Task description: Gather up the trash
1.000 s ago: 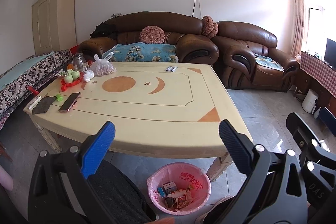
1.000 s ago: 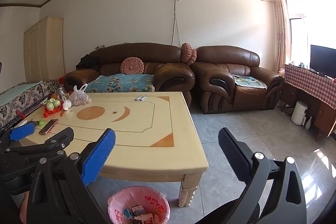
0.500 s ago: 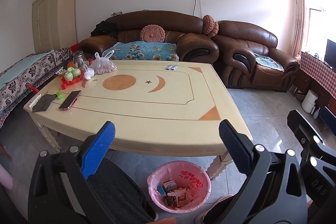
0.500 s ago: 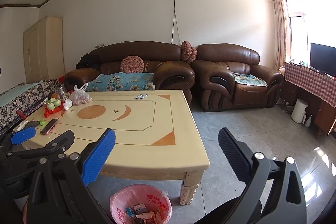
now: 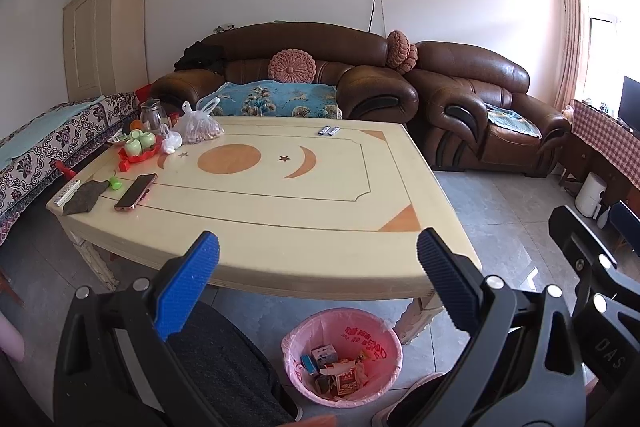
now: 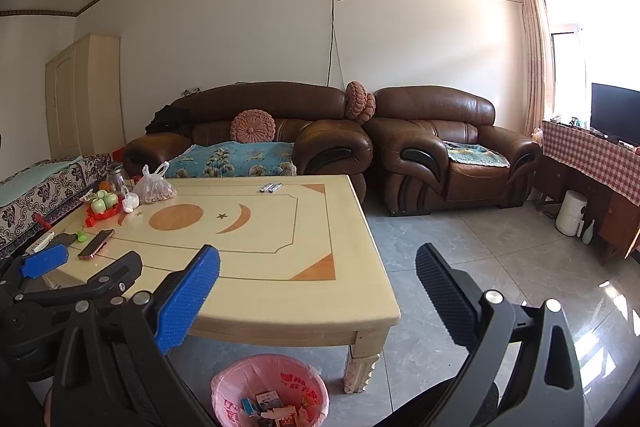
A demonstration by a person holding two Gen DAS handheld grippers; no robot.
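A bin with a pink liner stands on the floor by the near corner of the cream table; it holds several small boxes and wrappers. My left gripper hangs open above the table's front edge with nothing between its fingers. My right gripper is open too, empty, out to the right of the table over the floor. Two small silver packets lie at the table's far edge.
At the table's left end sit a phone, a dark cloth, a red tray of green cups and a plastic bag. Brown sofas stand behind. Grey tiled floor lies to the right.
Both views have drawn slightly back and up from the table; the bin sits a little lower in frame. Both grippers stay open and empty.
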